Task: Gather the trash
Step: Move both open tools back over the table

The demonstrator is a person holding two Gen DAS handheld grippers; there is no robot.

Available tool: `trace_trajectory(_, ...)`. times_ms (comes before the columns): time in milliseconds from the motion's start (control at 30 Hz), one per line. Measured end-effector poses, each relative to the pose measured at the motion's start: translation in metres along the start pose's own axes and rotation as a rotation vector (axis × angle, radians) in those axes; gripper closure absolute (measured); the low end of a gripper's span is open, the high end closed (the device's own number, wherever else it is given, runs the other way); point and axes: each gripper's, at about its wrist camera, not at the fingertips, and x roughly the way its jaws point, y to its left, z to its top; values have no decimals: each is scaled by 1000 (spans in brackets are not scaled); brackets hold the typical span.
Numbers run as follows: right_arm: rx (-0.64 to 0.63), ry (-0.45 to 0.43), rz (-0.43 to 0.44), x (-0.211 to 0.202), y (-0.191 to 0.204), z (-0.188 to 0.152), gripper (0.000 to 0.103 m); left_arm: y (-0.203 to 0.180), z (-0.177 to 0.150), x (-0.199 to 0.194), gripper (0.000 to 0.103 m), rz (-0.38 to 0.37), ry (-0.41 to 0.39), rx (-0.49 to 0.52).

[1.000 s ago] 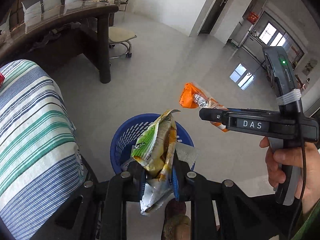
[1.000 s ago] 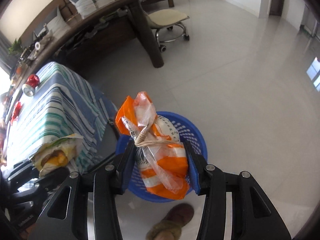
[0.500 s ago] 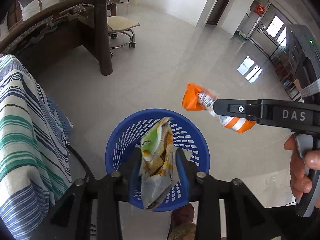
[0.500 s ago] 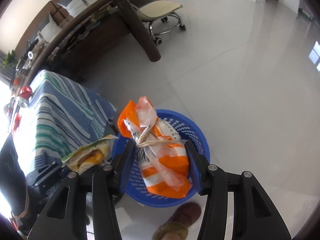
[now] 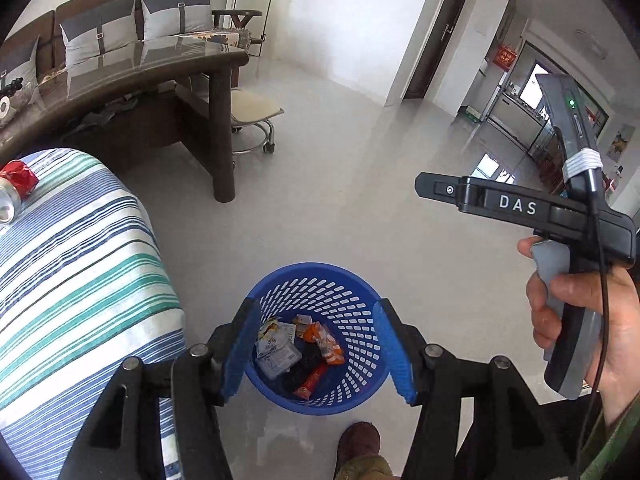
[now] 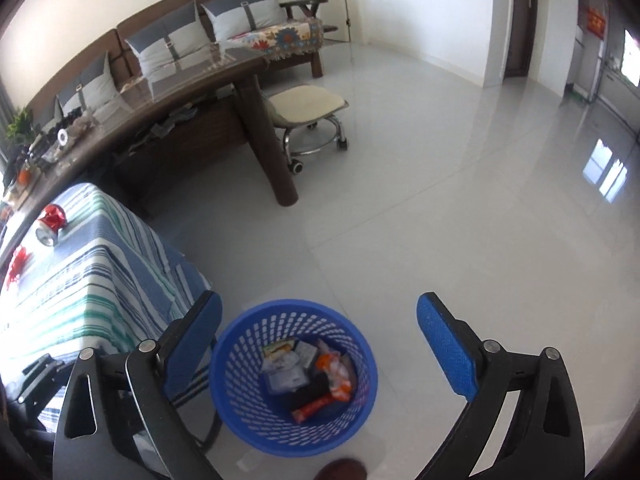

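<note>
A blue mesh basket (image 5: pixel 362 322) stands on the floor below both grippers, and the right wrist view also shows the basket (image 6: pixel 296 307). In it lie a green and white snack wrapper (image 5: pixel 278 350), an orange bag (image 5: pixel 325 340) and other wrappers; the right wrist view shows the same orange bag (image 6: pixel 337 376). My left gripper (image 5: pixel 316 350) hangs over the basket, its jaws opening with nothing between them. My right gripper (image 6: pixel 320 346) is also above the basket, jaws opening wide and empty. A crushed red can (image 6: pixel 50 220) lies on the striped tablecloth.
The striped table (image 5: pixel 80 280) stands just left of the basket, with the can (image 5: pixel 14 184) at its far edge. Behind are a dark glass-topped table (image 6: pixel 224 80), a castor stool (image 6: pixel 308 108) and a sofa. A hand (image 5: pixel 572 308) holds the right gripper (image 5: pixel 432 189). A shoe (image 5: pixel 358 446) is by the basket.
Both grippers opened and let go of their wrappers. The green wrapper and the orange bag now lie in the basket. Both grippers have risen.
</note>
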Motion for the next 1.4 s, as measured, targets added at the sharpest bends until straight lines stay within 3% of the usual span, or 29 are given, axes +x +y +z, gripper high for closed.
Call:
trace_trajectory(133, -70, -74, -3, -22, 34, -4, 4, 15, -13, -49, 42, 15, -38, 4)
trace_trajectory(167, -85, -91, 10, -28, 44, -5, 4, 22, -18, -61, 38, 28, -46, 8)
trace_trajectory(333, -202, -146, 79, -43, 109, -21, 3, 70, -46, -107, 34, 136, -64, -13)
trace_trajectory(467, -381, -165, 134, -41, 178, -40, 3, 122, -68, -132, 34, 240, -54, -82)
trace_trajectory(633, -538, -129, 253, -34, 259, -72, 3, 184, -90, -162, 34, 350, -61, -186)
trace_trajectory(800, -594, -10, 352, -13, 321, -97, 3, 241, -112, -180, 34, 452, -41, -257)
trace_trajectory(967, -696, 30, 355, 3, 367, -113, 3, 277, -121, -178, 34, 492, -16, -279)
trace_trajectory(1167, -759, 49, 352, 14, 394, -121, 3, 303, -124, -166, 33, 510, 30, -270)
trace_trajectory(1267, -775, 70, 358, 21, 398, -123, 3, 314, -126, -171, 27, 488, 7, -304)
trace_trajectory(1400, -776, 76, 371, 23, 401, -125, 3, 337, -122, -184, 27, 473, -18, -338)
